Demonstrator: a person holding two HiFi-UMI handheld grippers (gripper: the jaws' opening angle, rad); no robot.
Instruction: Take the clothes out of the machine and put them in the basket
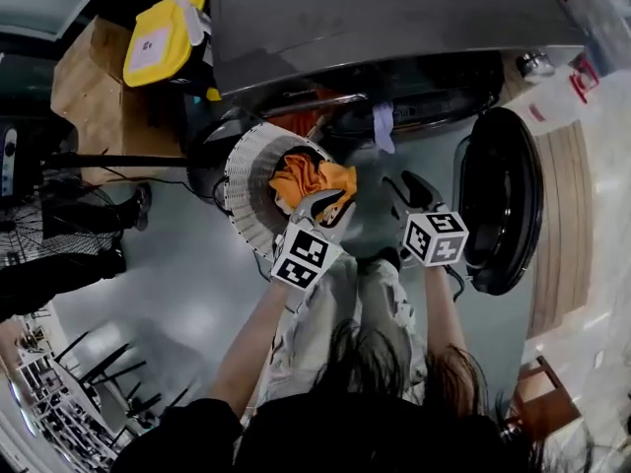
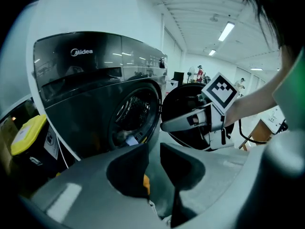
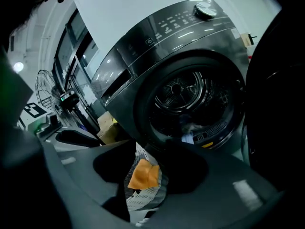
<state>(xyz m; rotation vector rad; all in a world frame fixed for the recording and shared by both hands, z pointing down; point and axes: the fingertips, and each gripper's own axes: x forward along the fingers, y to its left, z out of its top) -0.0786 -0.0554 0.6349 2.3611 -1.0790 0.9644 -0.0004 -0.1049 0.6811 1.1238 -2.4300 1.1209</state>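
The dark front-loading machine (image 1: 394, 28) stands with its round door (image 1: 503, 200) swung open to the right. A pale cloth (image 1: 383, 126) hangs at the drum mouth, and more clothes (image 3: 189, 133) lie inside the drum (image 3: 190, 99). A white ribbed basket (image 1: 246, 190) on the floor holds an orange garment (image 1: 311, 178). My left gripper (image 1: 330, 208) hovers over the basket's right edge, open and empty. My right gripper (image 1: 419, 190) is in front of the drum, open, with nothing between its fingers. In the right gripper view the basket (image 3: 143, 197) and orange garment (image 3: 143, 174) show beyond the jaws.
A yellow container (image 1: 163, 37) and a cardboard box (image 1: 89, 77) sit left of the machine. A floor fan (image 1: 39, 220) stands at the far left. Folded chairs (image 1: 89, 382) lie at lower left. The open door juts out on the right.
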